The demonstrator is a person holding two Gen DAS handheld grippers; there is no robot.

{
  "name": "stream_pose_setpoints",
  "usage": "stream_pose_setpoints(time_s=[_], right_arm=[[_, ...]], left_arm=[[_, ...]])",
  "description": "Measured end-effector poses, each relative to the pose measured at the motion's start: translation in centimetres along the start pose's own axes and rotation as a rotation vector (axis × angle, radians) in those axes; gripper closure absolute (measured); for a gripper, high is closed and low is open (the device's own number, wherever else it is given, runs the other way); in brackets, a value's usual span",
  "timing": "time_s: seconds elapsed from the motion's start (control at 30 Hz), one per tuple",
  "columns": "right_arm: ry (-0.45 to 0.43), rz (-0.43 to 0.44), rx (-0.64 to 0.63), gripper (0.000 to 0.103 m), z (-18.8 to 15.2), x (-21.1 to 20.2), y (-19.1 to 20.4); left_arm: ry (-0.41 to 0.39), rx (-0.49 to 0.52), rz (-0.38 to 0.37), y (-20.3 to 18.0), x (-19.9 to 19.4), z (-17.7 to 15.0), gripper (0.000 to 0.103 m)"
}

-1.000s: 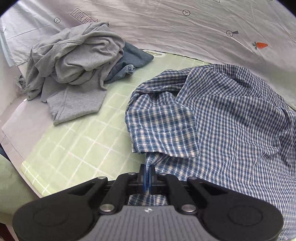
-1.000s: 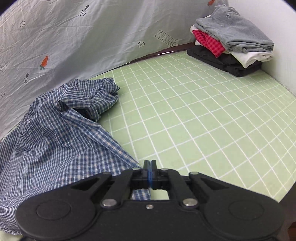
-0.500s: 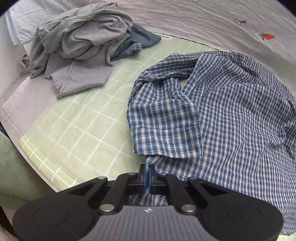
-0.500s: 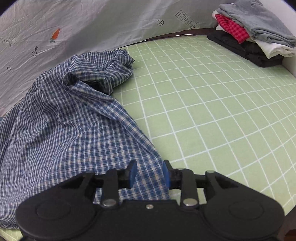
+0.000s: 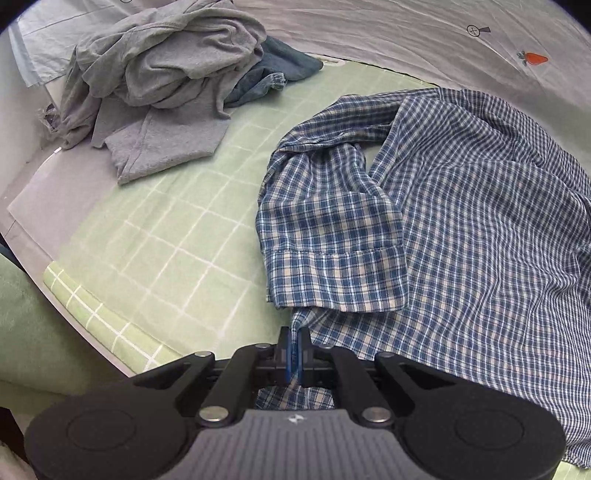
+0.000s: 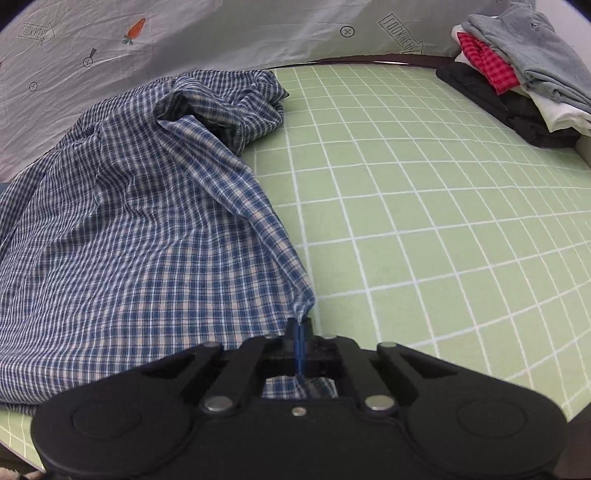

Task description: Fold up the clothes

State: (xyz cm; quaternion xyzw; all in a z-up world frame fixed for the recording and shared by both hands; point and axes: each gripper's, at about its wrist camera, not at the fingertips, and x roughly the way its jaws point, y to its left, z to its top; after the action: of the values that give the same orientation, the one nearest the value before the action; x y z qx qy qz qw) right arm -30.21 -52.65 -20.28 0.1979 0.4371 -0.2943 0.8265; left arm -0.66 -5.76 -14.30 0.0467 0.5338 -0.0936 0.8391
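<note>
While both grippers pinch the same garment, the blue plaid shirt [image 5: 480, 229] lies spread on the green grid sheet [image 6: 424, 221]. The left gripper [image 5: 294, 347] has its jaws closed on a hem corner of the shirt; fabric shows pressed between the blue pads. The right gripper [image 6: 300, 332] likewise has its jaws closed on the opposite hem corner, with cloth bunched at the tips.

Orientation: in the right wrist view the shirt's long axis runs from the pinched hem at 6 o'clock up toward the crumpled collar end at about 11 o'clock, against the grey printed cloth [image 6: 221, 33] behind. In the left wrist view one sleeve [image 5: 332, 229] is folded over the body, its cuff pointing toward 6 o'clock, just above the left jaws.

Edges and room: the shirt's right side edge runs diagonally from the tips toward 12 o'clock in the right wrist view; from there toward 3 o'clock the sheet is bare as far as the folded stack [image 6: 517, 74] at 1–2 o'clock. In the left wrist view a loose grey garment pile [image 5: 159, 81] sits at 10–11 o'clock, apart from the shirt, with a strip of bare sheet between. The sheet's near edge falls off at 8 o'clock.
</note>
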Motion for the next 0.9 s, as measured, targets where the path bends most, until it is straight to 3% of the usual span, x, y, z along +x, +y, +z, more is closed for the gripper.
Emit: stream_pose_setpoints(time_s=[0.1, 0.2, 0.23, 0.3, 0.37, 0.47, 0.57, 0.63, 0.9], right_arm=[[0.036, 0.002, 0.022, 0.103, -1.5, -1.0, -0.7], [0.052, 0.005, 0.044, 0.101, -1.9, -1.4, -1.0], [0.049, 0.001, 0.051, 0.099, -1.8, -1.5, -1.1], [0.029, -0.007, 0.066, 0.093, -1.2, -1.8, -1.3], [-0.006, -0.015, 0.086, 0.065, -0.3, -2.3, -1.4], [-0.06, -0.012, 0.099, 0.059, 1.2, -2.6, -1.9], [-0.099, -0.017, 0.099, 0.048, 2.5, -2.3, -2.0], [-0.112, -0.025, 0.096, 0.047, 3.5, -1.7, -1.8], [-0.141, -0.039, 0.028, 0.031, 7.7, 1.6, -0.1]], left_arm=[[0.043, -0.023, 0.026, 0.2, 0.7, -0.5, 0.1], [0.047, -0.056, 0.038, 0.3, 0.4, 0.1, 0.093], [0.037, -0.067, 0.043, 0.3, 0.1, 0.6, 0.088], [0.005, -0.074, 0.061, 0.1, -0.7, 1.6, 0.066], [-0.038, -0.07, 0.079, 0.0, -1.5, 2.8, 0.057], [-0.107, -0.057, 0.087, -0.9, -2.7, 4.6, 0.04], [-0.14, -0.041, 0.053, -2.5, -3.0, 6.0, 0.035], [-0.137, -0.007, 0.025, -4.0, -2.6, 6.6, 0.032], [-0.018, 0.215, -0.046, -11.0, 1.6, 6.5, 0.022]])
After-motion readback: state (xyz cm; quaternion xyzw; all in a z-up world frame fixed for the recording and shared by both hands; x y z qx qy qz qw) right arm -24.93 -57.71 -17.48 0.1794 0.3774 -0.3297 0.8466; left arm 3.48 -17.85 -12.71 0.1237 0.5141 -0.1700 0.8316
